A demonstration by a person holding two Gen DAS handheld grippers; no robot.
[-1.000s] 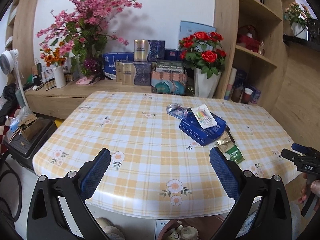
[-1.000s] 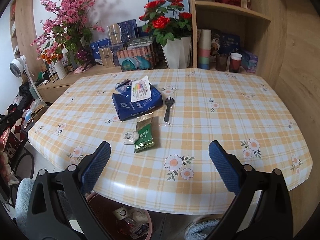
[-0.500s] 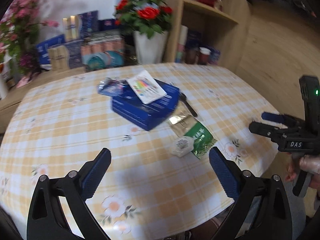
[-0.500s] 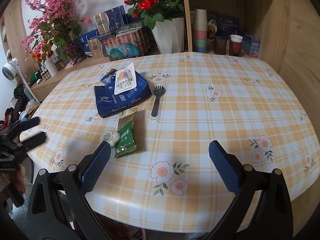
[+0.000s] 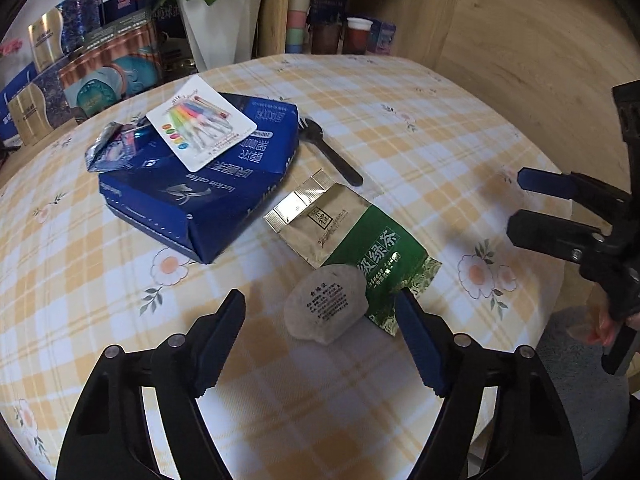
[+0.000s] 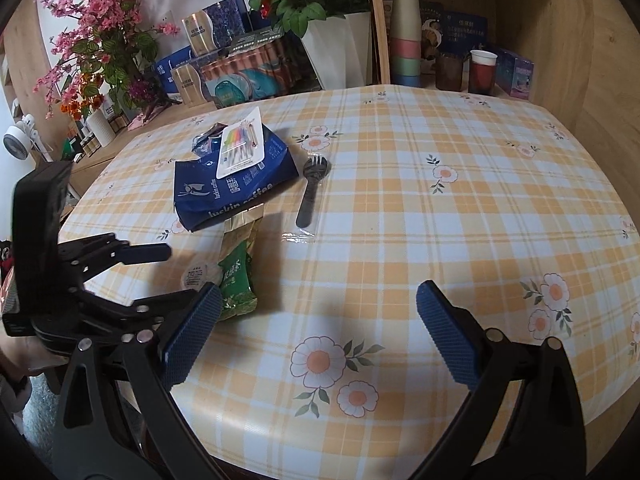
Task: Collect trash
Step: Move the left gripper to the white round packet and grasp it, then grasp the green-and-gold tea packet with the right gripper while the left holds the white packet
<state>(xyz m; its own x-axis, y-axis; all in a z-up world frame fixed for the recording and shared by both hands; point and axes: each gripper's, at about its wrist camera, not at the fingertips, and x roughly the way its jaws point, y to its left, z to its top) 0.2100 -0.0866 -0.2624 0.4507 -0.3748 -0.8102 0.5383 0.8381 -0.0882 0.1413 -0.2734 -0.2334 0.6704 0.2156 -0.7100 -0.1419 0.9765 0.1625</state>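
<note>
My left claw [image 5: 320, 340] is closing, pads either side of the round white packet [image 5: 326, 307] but not touching it. Packet sits on the desk [image 5: 400, 120], overlapping the green tea pouch [image 5: 352, 240]. Right claw [image 6: 318, 336] spread, nothing between.

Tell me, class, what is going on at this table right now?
A person holding a gripper in each hand is clearing litter off a checked tablecloth. The left gripper is lowered over a small round white packet beside a green tea sachet, its jaws closing but not yet touching it. The right gripper hangs open and empty over the table. A blue coffee bag and black plastic fork lie untouched.
</note>
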